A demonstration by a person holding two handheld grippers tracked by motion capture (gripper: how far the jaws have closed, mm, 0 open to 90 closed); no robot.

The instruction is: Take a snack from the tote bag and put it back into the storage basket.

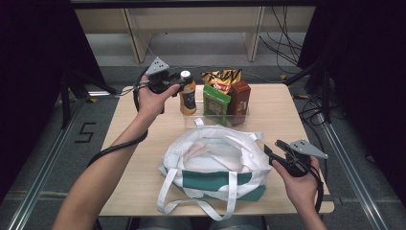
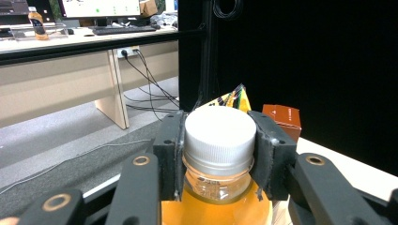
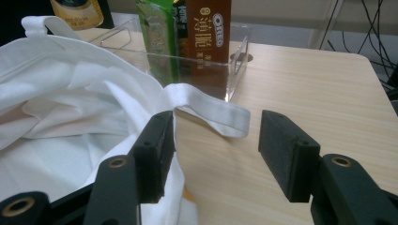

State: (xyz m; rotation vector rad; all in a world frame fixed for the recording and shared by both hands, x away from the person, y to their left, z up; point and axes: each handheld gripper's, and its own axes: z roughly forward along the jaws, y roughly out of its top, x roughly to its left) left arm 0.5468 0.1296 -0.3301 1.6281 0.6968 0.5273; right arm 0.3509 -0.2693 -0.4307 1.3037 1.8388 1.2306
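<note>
Our left gripper (image 2: 219, 154) has its two pads closed about halfway, pressed on either side of the white cap of the orange drink bottle (image 1: 187, 93), which stands at the far left of the table (image 1: 282, 112) just left of the clear tray (image 3: 237, 61). Since the hold is on the cap alone, we judge it best to lift straight up, keep the bottle upright, and carry it low toward the open white and green tote bag (image 1: 215, 167) near the front edge. Our right gripper (image 3: 216, 150) stands open and empty beside the bag's right rim, one jaw just against the white cloth and a handle loop lying between the jaws; closing on that rim would hold the mouth wide for the drop. The left forearm reaches far across from the near left, hand level at the bottle's top; the right hand rests low at the near right.
</note>
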